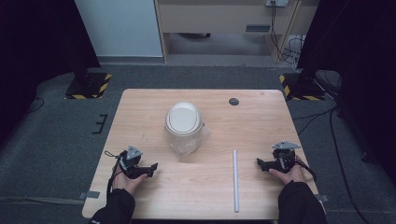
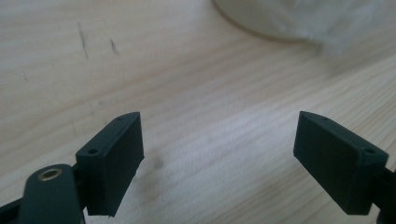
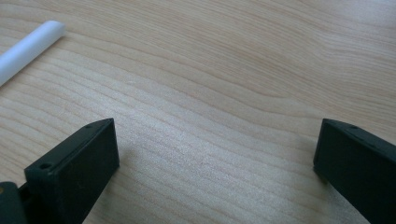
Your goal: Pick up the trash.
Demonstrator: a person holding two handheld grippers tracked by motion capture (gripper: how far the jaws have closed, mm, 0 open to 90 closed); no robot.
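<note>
step: start, both grippers resting low on tabletop [image 1: 205,186]
left gripper [image 1: 152,169]: fingers spread, empty
right gripper [image 1: 259,162]: fingers spread, empty
next: likely reach white tube [image 1: 235,179] or wrapped bowl [image 1: 183,126] at centre

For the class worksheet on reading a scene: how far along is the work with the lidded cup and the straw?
Nothing looks done yet. The lidded cup stands mid-table in its clear wrap, and the straw lies flat, apart from it. In hand: nothing. The left gripper and right gripper rest on the table, jaws wide open and empty. Any handling of cup and straw is left.
</note>
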